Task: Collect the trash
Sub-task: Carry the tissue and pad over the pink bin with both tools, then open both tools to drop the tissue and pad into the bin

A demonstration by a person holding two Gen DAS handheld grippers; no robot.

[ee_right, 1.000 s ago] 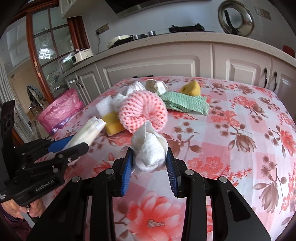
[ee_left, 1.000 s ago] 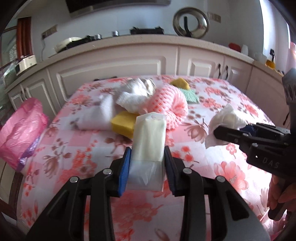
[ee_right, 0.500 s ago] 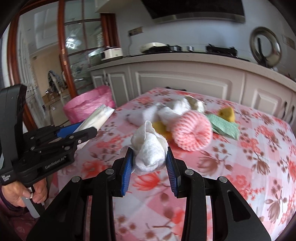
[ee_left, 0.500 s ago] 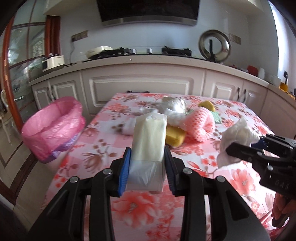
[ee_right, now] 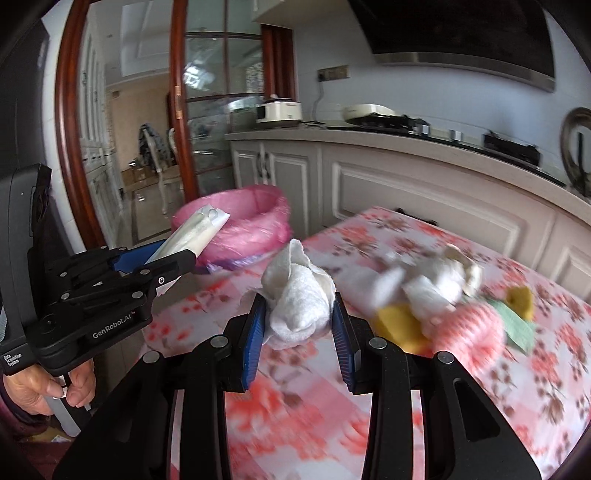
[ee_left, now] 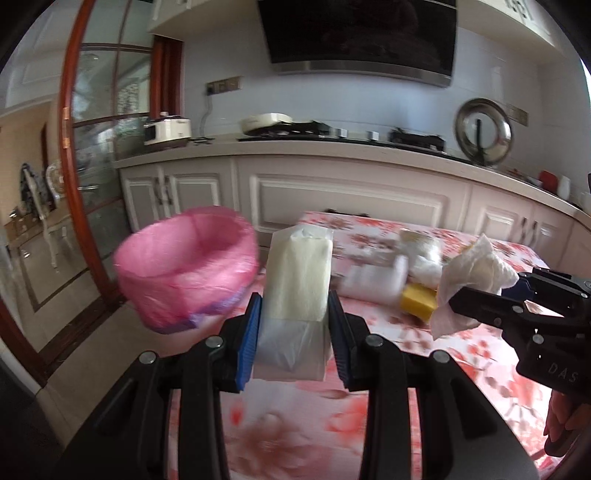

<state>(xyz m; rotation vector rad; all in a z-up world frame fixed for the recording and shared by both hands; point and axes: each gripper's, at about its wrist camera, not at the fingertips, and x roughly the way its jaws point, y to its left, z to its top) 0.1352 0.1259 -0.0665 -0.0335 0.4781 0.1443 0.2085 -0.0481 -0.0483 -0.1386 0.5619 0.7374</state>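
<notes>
Setting: kitchen with cream cabinets (ee_left: pixel 354 192), a dark range hood (ee_left: pixel 362 33) above the counter, and a wood-framed glass door (ee_right: pixel 221 122) on the left.
Bin: pink-lined trash bin (ee_left: pixel 184 273) stands on the floor at the left, just off the table's corner; its bag is open at the top.
Left gripper: left gripper (ee_left: pixel 293 325) pinches a cream packet in clear wrap (ee_left: pixel 297 280), blue pads pressed to both its sides; seen from the right wrist, the packet sticks out in front of the bin's rim.
Left hand: a hand (ee_right: pixel 48 387) grips the tool's handle at the lower left of the right wrist view.
Table: floral pink tablecloth (ee_right: pixel 406 387) covers the table, blurred in both views.
Remaining trash: a heap lies on the cloth well beyond the grippers, with white wads (ee_right: pixel 436 284), a yellow sponge (ee_right: pixel 399 325), a pink foam net (ee_right: pixel 469 328), a green cloth (ee_right: pixel 517 325) and a second yellow piece (ee_right: pixel 521 299).
Right gripper: right gripper (ee_right: pixel 299 325) is closed tight on a crumpled white tissue (ee_right: pixel 299 295), held above the cloth, to the right of the left gripper.
</notes>
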